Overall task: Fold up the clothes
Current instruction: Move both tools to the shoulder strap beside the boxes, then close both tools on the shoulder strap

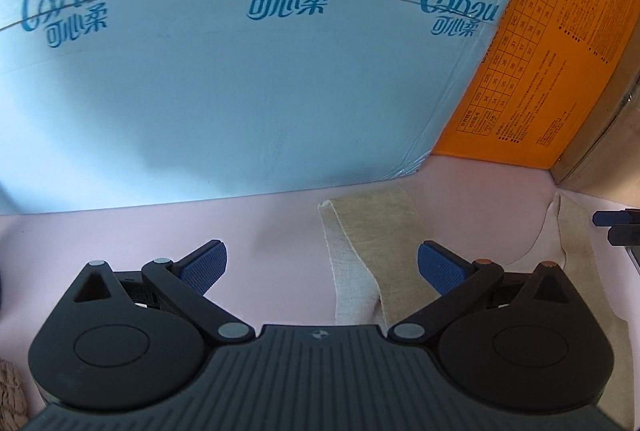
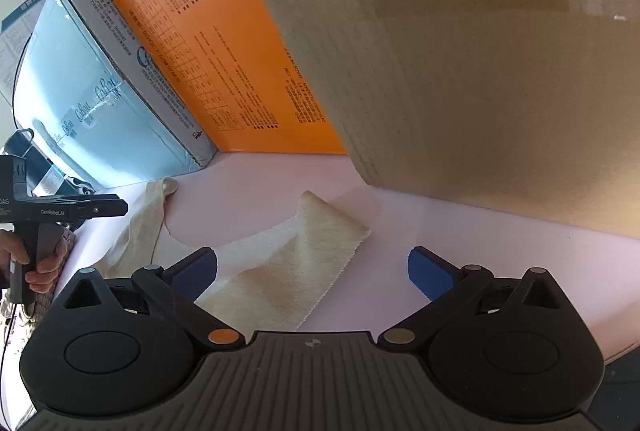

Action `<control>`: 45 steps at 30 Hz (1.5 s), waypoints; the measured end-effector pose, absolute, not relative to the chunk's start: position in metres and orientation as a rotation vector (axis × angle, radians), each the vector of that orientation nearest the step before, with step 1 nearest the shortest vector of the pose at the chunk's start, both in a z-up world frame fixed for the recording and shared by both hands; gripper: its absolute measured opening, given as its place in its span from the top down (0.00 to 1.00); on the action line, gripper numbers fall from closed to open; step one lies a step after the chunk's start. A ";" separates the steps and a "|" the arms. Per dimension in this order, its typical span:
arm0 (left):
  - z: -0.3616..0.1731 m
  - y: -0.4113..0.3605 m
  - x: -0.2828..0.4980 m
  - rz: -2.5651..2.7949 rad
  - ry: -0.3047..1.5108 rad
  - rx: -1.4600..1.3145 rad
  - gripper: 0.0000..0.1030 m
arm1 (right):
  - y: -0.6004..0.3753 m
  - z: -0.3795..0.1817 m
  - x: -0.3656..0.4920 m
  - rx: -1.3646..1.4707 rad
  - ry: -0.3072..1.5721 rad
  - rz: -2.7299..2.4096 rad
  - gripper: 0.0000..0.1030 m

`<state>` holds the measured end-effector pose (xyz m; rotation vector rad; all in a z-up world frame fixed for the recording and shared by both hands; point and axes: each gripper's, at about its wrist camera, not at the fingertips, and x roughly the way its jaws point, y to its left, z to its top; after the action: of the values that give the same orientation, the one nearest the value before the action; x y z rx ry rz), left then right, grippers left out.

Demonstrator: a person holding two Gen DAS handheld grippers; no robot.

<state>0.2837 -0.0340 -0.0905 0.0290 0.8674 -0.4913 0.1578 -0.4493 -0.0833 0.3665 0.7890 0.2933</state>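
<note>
A beige knit garment (image 1: 372, 243) lies on the pink tabletop (image 1: 160, 231), one strap-like end reaching forward between my left gripper's fingers. My left gripper (image 1: 322, 265) hovers just above it, open, holding nothing. In the right wrist view the same garment (image 2: 288, 263) spreads under my right gripper (image 2: 312, 273), which is open with its blue pads wide apart. A second strap (image 2: 140, 227) of the garment lies further left. The left gripper (image 2: 104, 208) shows at the left edge, held by a hand (image 2: 44, 267).
A light blue printed box (image 1: 240, 71) stands close behind the garment. An orange box (image 2: 208, 51) with black print stands beside it, and a brown cardboard box (image 2: 480, 71) walls off the right. Bare pink tabletop (image 2: 460, 227) lies right of the garment.
</note>
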 end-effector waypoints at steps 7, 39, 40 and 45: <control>-0.106 -0.051 0.309 -0.611 0.848 0.065 0.00 | -0.463 -0.093 0.180 0.399 0.783 0.394 0.00; -0.098 -0.081 0.312 -0.770 0.813 0.234 0.88 | -0.475 -0.105 0.194 0.486 0.837 0.446 0.96; -0.097 -0.081 0.312 -0.764 0.817 0.238 0.89 | -0.476 -0.104 0.192 0.496 0.835 0.436 0.96; -0.086 -0.078 0.302 -0.739 0.803 0.284 0.89 | -0.472 -0.096 0.188 0.509 0.822 0.407 0.96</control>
<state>0.3018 -0.0776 -0.0859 0.2839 0.8031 -0.7393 0.1877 -0.4720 -0.0961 0.5094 0.8221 0.4065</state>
